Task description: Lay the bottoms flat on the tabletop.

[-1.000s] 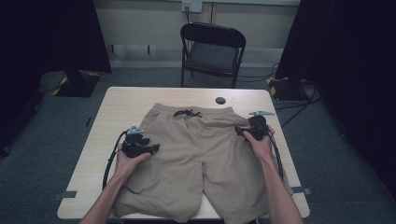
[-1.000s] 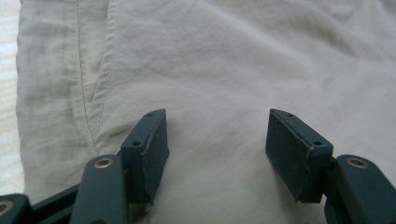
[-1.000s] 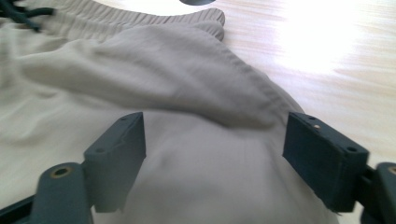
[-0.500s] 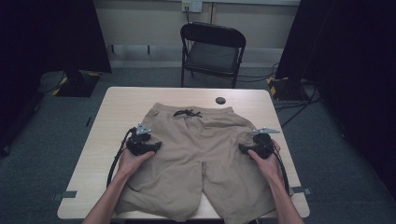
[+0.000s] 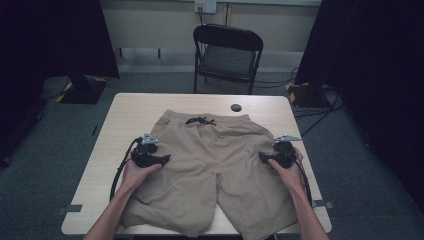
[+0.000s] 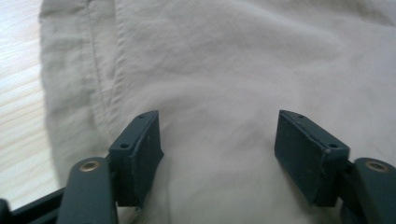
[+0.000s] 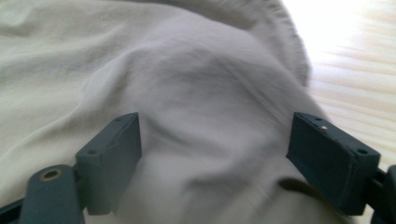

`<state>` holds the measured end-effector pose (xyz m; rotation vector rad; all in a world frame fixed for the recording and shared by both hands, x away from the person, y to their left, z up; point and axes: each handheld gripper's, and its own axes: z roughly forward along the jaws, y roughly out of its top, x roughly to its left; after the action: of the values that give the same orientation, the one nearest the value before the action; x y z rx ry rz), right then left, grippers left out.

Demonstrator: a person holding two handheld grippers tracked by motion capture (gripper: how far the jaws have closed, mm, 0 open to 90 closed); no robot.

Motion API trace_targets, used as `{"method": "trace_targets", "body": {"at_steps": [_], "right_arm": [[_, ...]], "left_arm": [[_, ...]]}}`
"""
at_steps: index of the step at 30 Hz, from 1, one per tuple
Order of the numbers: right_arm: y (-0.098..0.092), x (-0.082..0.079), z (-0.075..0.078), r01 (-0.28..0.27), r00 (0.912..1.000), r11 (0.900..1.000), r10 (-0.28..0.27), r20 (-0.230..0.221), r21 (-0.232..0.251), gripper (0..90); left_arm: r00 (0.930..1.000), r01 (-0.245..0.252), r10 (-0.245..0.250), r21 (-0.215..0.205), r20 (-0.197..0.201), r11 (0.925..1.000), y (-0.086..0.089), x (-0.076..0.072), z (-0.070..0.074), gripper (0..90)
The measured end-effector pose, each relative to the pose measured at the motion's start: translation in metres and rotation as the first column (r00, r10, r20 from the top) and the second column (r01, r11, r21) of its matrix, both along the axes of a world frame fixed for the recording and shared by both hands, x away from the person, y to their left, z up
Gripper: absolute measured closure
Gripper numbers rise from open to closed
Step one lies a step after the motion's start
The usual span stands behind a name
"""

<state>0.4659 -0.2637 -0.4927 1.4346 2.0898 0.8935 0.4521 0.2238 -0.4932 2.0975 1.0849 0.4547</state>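
Note:
Beige shorts (image 5: 215,165) lie flat on the wooden table (image 5: 130,112), waistband and dark drawstring (image 5: 200,120) at the far side. My left gripper (image 5: 162,159) rests on the shorts' left side, near the outer seam (image 6: 95,70). Its jaws have just been opening and stand wide, with smooth cloth (image 6: 219,84) between them and the pads (image 6: 144,149) not pressing it. My right gripper (image 5: 262,157) is over the shorts' right edge, open. A raised hump of fabric (image 7: 210,107) sits between its pads (image 7: 112,154), untouched.
A small black round object (image 5: 236,107) lies on the table beyond the waistband. A black folding chair (image 5: 227,52) stands behind the table. Bare tabletop (image 7: 355,70) shows just past the shorts' right edge. Cables trail from both grippers toward the near edge.
My right gripper has moved from near the waistband corner along the shorts' right edge, closer to the person. The left hand has stayed about where it was.

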Motion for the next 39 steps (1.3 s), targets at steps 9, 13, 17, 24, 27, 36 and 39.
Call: {"method": "trace_targets", "body": {"at_steps": [9, 13, 17, 24, 27, 36, 39], "right_arm": [[-0.027, -0.035, 0.033, 0.002, 0.9961, 0.992, -0.013, 0.087, 0.128, 14.7], [-0.038, -0.053, 0.038, 0.012, 0.9963, 0.991, -0.023, 0.083, 0.134, 14.9], [-0.045, -0.07, 0.033, 0.012, 0.9968, 0.991, -0.023, 0.076, 0.136, 15.1], [-0.048, -0.102, 0.016, 0.012, 0.9991, 0.993, -0.017, 0.04, 0.121, 15.5], [-0.045, -0.111, 0.01, -0.007, 0.9998, 0.996, 0.005, 0.02, 0.092, 15.5], [-0.052, -0.126, 0.001, 0.02, 0.9998, 0.998, -0.019, -0.008, 0.059, 15.3], [-0.055, -0.132, -0.003, 0.02, 0.9997, 0.998, -0.019, -0.013, 0.059, 15.8]], "left_arm": [[0.9981, 0.025, -0.018, -0.125, 0.058, 0.9919, 0.02, -0.03, 0.032, 23.5], [0.9992, 0.023, -0.018, -0.137, 0.035, 0.9903, 0.024, -0.044, 0.036, 25.6], [0.9985, 0.042, -0.035, -0.176, 0.042, 0.9834, 0.025, -0.061, 0.038, 27.8], [0.9871, 0.16, -0.157, -0.187, 0.028, 0.9692, 0.017, -0.11, 0.033, 30.7], [0.9834, 0.181, -0.181, -0.138, 0.011, 0.9737, 0.015, -0.124, 0.021, 28.5], [0.9854, 0.162, -0.161, 0.018, -0.055, 0.9866, 0.013, -0.131, 0.001, 23.9], [0.9848, 0.171, -0.169, 0.051, -0.04, 0.984, 0.012, -0.134, 0.0, 23.4]]}}
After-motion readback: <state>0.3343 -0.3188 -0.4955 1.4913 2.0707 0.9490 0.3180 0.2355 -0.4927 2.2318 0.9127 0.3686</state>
